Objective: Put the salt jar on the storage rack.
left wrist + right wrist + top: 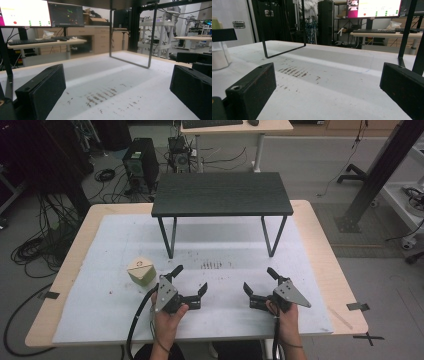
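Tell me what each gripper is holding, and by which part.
Nothing is held: left gripper and right gripper are both open over the mat.

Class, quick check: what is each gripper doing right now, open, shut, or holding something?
Left gripper: open, holding nothing, resting over the white table mat.
Right gripper: open, holding nothing, over the same mat.

The person's left hand (pixel 167 312) holds the black two-jaw left claw (pixel 190 280) low over the counter, jaws spread wide with nothing between them. The right hand (pixel 286 316) holds the matching right claw (pixel 259 280) likewise, jaws wide and empty. The two claws angle inward toward each other, well apart.
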The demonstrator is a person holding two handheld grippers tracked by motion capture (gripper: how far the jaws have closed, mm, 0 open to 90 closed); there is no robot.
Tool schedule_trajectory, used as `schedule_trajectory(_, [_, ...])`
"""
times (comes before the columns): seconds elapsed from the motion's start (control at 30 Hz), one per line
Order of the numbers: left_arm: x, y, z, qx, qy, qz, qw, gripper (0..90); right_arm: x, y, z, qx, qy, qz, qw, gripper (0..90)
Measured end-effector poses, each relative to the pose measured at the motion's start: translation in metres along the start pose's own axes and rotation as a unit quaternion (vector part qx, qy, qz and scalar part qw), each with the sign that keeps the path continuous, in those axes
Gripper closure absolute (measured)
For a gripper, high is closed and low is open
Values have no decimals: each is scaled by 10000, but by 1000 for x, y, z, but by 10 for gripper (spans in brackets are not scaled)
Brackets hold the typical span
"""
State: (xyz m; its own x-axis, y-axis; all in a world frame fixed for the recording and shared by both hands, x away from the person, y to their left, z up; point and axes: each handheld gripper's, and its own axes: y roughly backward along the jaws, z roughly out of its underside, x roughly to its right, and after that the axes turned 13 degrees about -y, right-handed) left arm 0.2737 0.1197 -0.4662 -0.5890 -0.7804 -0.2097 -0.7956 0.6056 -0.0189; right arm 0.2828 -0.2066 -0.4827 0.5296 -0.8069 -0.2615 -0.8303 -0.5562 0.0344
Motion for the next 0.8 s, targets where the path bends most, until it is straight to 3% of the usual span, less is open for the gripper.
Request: schedule_trajectory(0.8, [0, 0, 0, -44, -4, -54, 10000, 10, 0, 0, 0, 23, -13, -11, 10000, 0])
